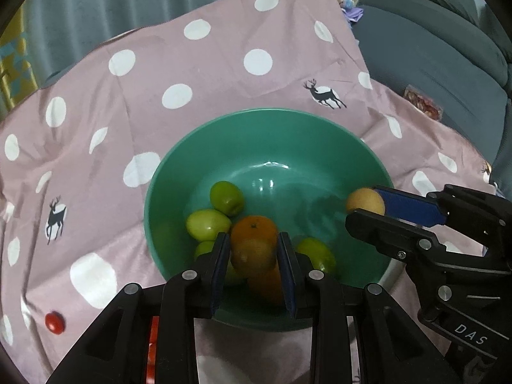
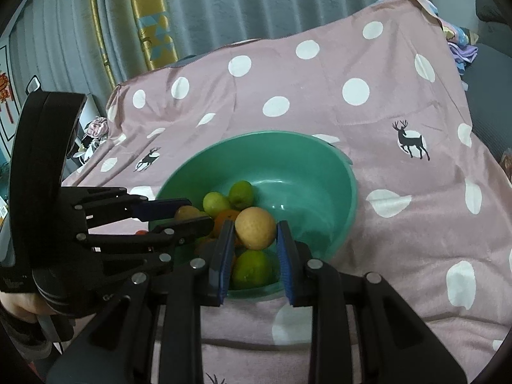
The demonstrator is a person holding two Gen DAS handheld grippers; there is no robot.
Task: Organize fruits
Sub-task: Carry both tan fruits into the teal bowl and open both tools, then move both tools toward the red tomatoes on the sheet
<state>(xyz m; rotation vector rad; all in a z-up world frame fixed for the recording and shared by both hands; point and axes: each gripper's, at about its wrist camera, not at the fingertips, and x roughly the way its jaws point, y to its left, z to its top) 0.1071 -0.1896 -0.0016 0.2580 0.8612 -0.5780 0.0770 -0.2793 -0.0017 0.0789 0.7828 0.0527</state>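
Left gripper (image 1: 254, 267) pinching orange fruit (image 1: 254, 246), right gripper (image 2: 254, 256) pinching yellowish pear (image 2: 256, 228), both over green bowl (image 1: 272, 121); best lowered toward bare floor near 1 o'clock, then spread gently.

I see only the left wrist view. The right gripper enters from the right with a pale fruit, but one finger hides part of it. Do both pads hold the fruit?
Observer: Yes. In the right wrist view both pads of the right gripper press the sides of the pale fruit.
Operator: What is under it?
Observer: A green fruit, inside the bowl.
Operator: And how does my left gripper look from the side?
Observer: The tips of the left gripper, with the orange fruit between them, reach past the bowl's rim, over the other fruits.
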